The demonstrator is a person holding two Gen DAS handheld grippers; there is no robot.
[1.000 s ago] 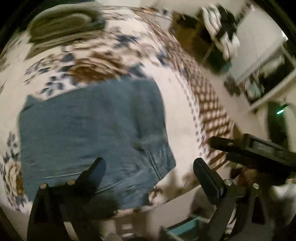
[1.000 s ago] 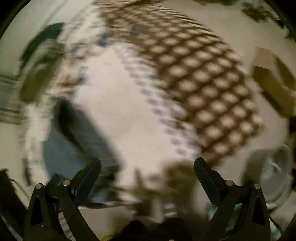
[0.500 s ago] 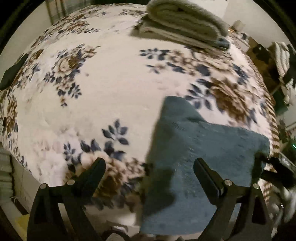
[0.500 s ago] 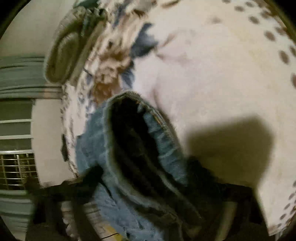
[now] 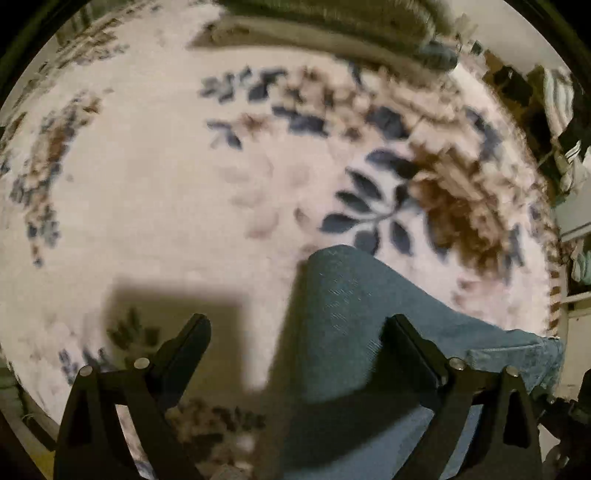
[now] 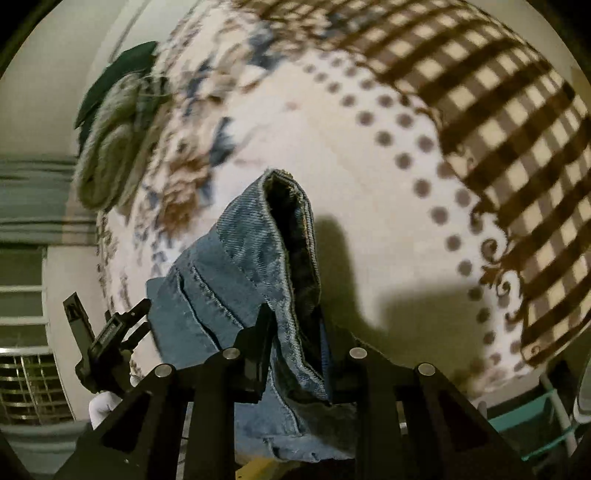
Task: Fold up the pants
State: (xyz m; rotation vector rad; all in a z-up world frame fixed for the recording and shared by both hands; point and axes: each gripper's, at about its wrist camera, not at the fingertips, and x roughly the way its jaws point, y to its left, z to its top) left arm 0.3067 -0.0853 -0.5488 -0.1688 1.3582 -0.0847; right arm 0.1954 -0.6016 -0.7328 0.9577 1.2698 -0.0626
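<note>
— Two grippers, one pair of jeans (image 6: 236, 280). Where do the jeans sit for each?

— The right gripper (image 6: 295, 332) has them between its fingers. Its jaws have just been closing, and now they pinch the thick denim edge, which stands up in a fold straight ahead of the fingertips with a dark hollow showing inside the fold. More denim hangs down below and to the left of that gripper.

— And the left gripper (image 5: 299, 325)?

— Spread wide, holding nothing; its jaws have just been opening a little further. One corner of the jeans (image 5: 354, 332) pokes up between the fingers, closer to the right finger (image 5: 410, 343), touching neither as far as I can tell. The left finger (image 5: 188, 339) hangs over the bare bedspread (image 5: 147, 206), above a square shadow.

— Any boxes or baskets with things in them?

— None that I can make out; the edges are too blurred.

— What does one view give that the other lacks?

— The left view shows the flowers on the bedspread ahead and a stack of folded cloth (image 5: 332, 22) far ahead at the top. The right view shows the bedspread's (image 6: 369, 166) dotted line and brown checked border (image 6: 498, 110) ahead and to the right, the folded stack (image 6: 110, 147) far left, and the left gripper (image 6: 136, 325) itself at the lower left, beside the hanging denim.
</note>
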